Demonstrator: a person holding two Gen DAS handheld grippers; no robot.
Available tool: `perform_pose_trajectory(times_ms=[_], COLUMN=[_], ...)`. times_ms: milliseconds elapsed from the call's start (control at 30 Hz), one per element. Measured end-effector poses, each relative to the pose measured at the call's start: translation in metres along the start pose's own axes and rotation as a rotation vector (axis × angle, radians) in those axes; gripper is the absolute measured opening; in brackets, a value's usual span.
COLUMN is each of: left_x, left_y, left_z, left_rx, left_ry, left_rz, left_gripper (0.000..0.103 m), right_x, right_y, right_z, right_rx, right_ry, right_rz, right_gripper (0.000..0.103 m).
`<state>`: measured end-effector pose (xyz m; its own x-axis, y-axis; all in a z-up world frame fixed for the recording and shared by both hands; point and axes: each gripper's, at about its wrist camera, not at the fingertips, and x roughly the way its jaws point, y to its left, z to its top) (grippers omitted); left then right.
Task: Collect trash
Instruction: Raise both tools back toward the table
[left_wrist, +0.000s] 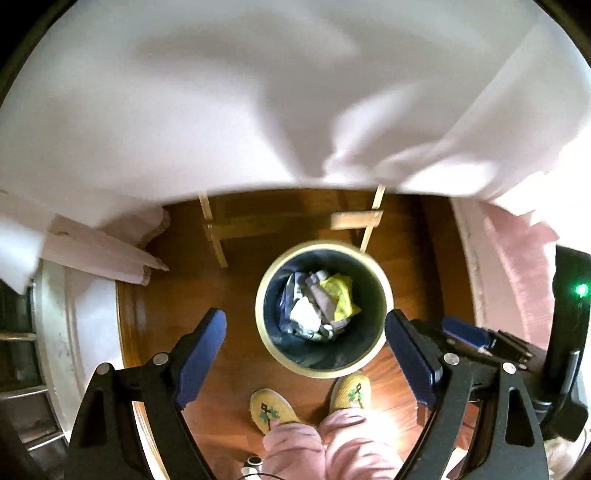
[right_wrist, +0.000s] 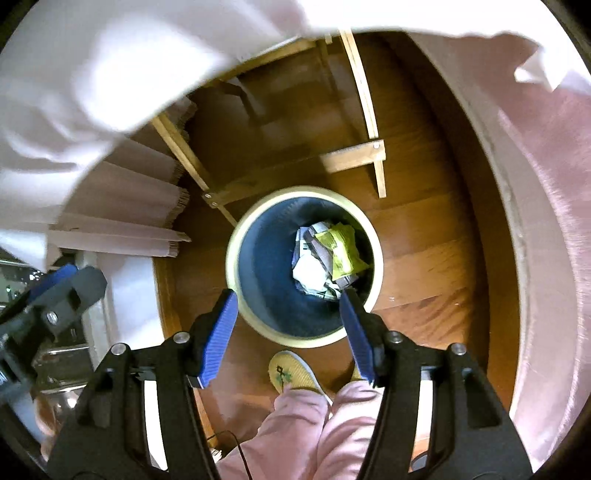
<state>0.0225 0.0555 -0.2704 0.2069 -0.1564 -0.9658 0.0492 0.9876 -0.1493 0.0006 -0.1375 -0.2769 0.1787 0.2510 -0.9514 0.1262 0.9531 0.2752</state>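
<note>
Item one, the trash bin (left_wrist: 324, 308): a round bin with a pale rim and a dark liner, standing upright on the wooden floor (left_wrist: 406, 258), its mouth open toward you. In the left wrist view it sits straight ahead at twelve o'clock, between the two blue finger lines; in the right wrist view it lies at about twelve, its rim crossing both fingertips. Contents: crumpled trash (left_wrist: 317, 304), white and grey paper with a yellow wrapper (right_wrist: 341, 251), piled toward the three o'clock side of the bin's floor. A round bin gives you no long axis to line up with; only the mouth's centre matters. Item two, your left hand-held gripper (left_wrist: 306, 332): jaws spread wide, nothing between the pads, touching nothing. Item three, your right hand-held gripper (right_wrist: 290, 314): jaws likewise spread, empty, its right finger overlapping the bin's near rim in the picture, though contact cannot be confirmed. Both hang above the mouth; which is nearer cannot be told. Judgement: nothing left in hand to drop, so the coming move is away from the bin. Surroundings: your slippered feet (left_wrist: 273, 410) at six o'clock, just beside the bin; a wooden frame (left_wrist: 216, 236) at eleven; white cloth (left_wrist: 221, 110) hanging across the top.
</note>
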Motion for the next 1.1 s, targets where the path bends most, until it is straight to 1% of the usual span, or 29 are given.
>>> perform_pose_trajectory(times_ms=[67,100,233,433,533,600,700,833,933,1000,1033,1100], left_x=[-0.025,-0.044,-0.1,-0.185,-0.228,-0.25,-0.289,-0.325,-0.351,-0.359,-0.366,-0.377], left_y=[-0.002,-0.003,-0.009,-0.015,-0.014,-0.013,-0.009,0.0,0.01,0.014,0.017,0.021], left_z=[0.005,0.009,0.019,0.037,0.049,0.054,0.065,0.082,0.099,0.109,0.115,0.124], left_rx=[-0.004,-0.004,0.018,0.048,0.059,0.062,0.08,0.091,0.094,0.096,0.098,0.104], left_ry=[-0.018,-0.035,-0.086,-0.15,-0.167,-0.181,-0.219,-0.261,-0.301,-0.315,-0.327,-0.359], left_rz=[-0.008,-0.018,-0.026,-0.048,-0.056,-0.06,-0.05,-0.053,-0.061,-0.078,-0.094,-0.102], left_gripper=[0.089,0.089,0.089,0.089,0.089,0.089,0.089,0.089,0.089,0.089,0.088,0.082], right_x=[-0.024,-0.037,-0.088,-0.156,-0.191,-0.216,-0.249,-0.286,-0.311,-0.326,-0.33,-0.347], right_y=[0.009,0.014,0.033,0.06,0.075,0.086,0.102,0.119,0.136,0.145,0.147,0.157], right_z=[0.001,0.002,0.007,0.012,0.016,0.02,0.026,0.038,0.049,0.059,0.063,0.073], right_rx=[-0.005,-0.009,-0.027,-0.031,-0.036,-0.051,-0.077,-0.095,-0.124,-0.136,-0.138,-0.163], right_ry=[-0.019,-0.032,-0.083,-0.128,-0.154,-0.179,-0.218,-0.279,-0.351,-0.395,-0.409,-0.462], right_rz=[0.017,0.021,0.047,0.075,0.079,0.082,0.079,0.075,0.05,0.045,0.046,0.033], right_gripper=[0.057,0.058,0.058,0.059,0.059,0.059,0.059,0.059,0.059,0.059,0.059,0.059])
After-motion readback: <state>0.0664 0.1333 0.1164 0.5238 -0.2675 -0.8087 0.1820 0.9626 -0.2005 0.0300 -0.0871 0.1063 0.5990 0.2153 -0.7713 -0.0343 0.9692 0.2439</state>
